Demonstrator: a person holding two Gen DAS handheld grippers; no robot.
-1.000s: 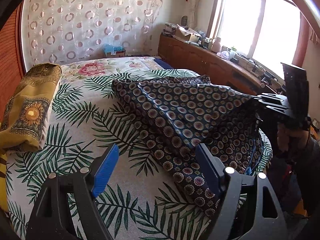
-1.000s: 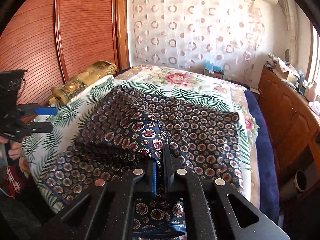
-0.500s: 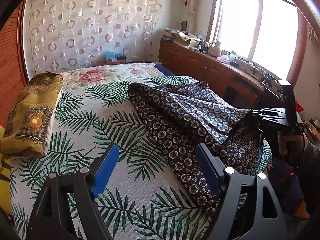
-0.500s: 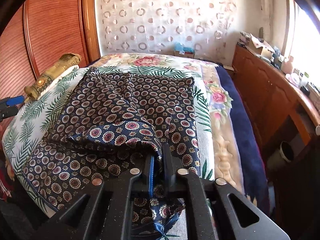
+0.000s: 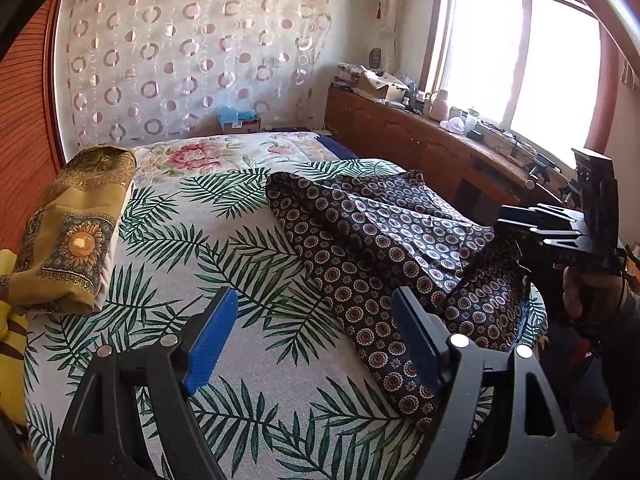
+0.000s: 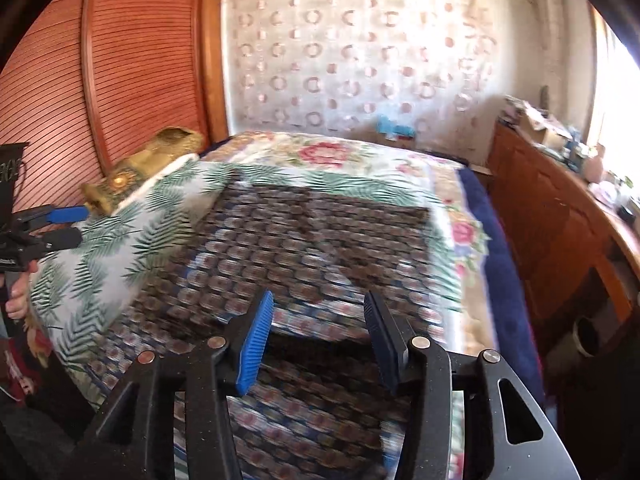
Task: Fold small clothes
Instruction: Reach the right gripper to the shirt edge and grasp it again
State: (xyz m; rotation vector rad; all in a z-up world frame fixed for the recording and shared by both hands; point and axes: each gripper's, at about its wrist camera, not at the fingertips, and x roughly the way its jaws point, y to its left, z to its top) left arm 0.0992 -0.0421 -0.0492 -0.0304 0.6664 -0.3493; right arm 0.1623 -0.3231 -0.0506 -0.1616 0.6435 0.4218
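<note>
A dark navy garment [image 5: 380,232] with round floral medallions lies folded over on the palm-leaf bedspread [image 5: 200,248]. In the left wrist view my left gripper [image 5: 314,300] hovers open over bare bedspread, its right blue pad beside the garment's near edge, nothing between the pads. My right gripper [image 6: 318,300] is above the garment [image 6: 304,240], which is blurred by motion. Its jaws are opening, and the cloth lies below them, not pinched. The right gripper [image 5: 508,228] also shows at the garment's right end, held by a hand. At the left edge of the right wrist view is the left gripper [image 6: 80,224].
A gold patterned pillow [image 5: 76,224] lies along the bed's left side by the wooden slatted headboard [image 6: 120,80]. A long wooden cabinet [image 5: 420,140] with clutter runs under the window on the right. A curtain with circles hangs behind the bed.
The right gripper's jaws have parted and let go of the garment fold they pinched. The lifted fold has come down toward the bed's right side. The left gripper stays open.
</note>
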